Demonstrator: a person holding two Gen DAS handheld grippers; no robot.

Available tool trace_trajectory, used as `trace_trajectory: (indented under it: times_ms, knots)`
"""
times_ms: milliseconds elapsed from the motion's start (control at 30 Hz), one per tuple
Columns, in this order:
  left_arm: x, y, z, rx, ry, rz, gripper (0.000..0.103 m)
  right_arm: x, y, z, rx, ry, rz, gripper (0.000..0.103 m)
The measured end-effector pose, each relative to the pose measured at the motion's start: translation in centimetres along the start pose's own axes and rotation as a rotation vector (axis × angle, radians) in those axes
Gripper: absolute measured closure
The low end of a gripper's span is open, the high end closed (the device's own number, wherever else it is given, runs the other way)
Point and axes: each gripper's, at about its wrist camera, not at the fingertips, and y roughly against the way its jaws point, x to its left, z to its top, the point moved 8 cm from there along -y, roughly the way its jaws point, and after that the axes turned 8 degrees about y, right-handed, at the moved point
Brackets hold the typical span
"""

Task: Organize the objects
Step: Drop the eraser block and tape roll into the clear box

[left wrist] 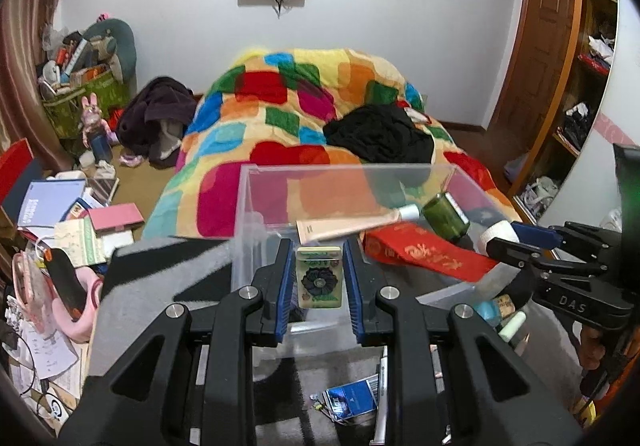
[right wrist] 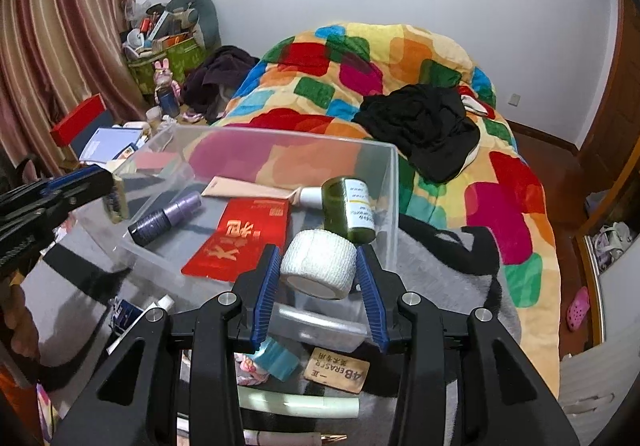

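Note:
My left gripper [left wrist: 319, 274] is shut on a small green flower-printed box [left wrist: 319, 277], held over the near edge of a clear plastic bin [left wrist: 256, 181]. My right gripper [right wrist: 318, 266] is shut on a white bandage roll [right wrist: 318, 268], held over the bin's near right corner [right wrist: 384, 165]. In the bin lie a beige tube [right wrist: 256, 187], a red envelope [right wrist: 240, 240], a green bottle [right wrist: 348, 205] and a purple bottle [right wrist: 168, 217]. The right gripper also shows in the left wrist view [left wrist: 516, 238], and the left gripper in the right wrist view [right wrist: 108, 185].
The bin stands on a grey mat [right wrist: 440, 270] with an eraser [right wrist: 338, 368], a teal item [right wrist: 276, 360], a pale green stick [right wrist: 304, 404] and a blue packet [left wrist: 352, 400]. A colourful quilt [left wrist: 288, 113] with black cloth [left wrist: 380, 133] lies behind. Clutter of papers [left wrist: 60, 221] is on the left.

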Motion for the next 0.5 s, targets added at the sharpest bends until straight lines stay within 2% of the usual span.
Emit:
trace_trajectory:
  times_ms: [167,267,300,400,500]
  knots:
    - [-0.6,0.2,-0.5,0.009,-0.018,-0.014,0.079,0.2,0.4,-0.2,0.005,-0.006,0.015,0.064]
    - [-1.2,0.8,-0.5,0.000,-0.035,-0.021,0.079,0.2,0.8,-0.3,0.002,-0.008,0.019,0.055]
    - [-1.4,1.0,-0.5,-0.001,-0.041,-0.023,0.078,0.3,0.9,-0.3,-0.002,-0.006,0.018,0.051]
    - [-1.9,1.5,-0.6,-0.006,-0.054,-0.025,0.075,0.5,1.6,-0.4,-0.015,0.004,0.016,0.048]
    - [-2.4,2.2,-0.7,-0.013,-0.065,-0.028,0.067,0.5,2.3,-0.5,-0.027,0.009,0.009,0.045]
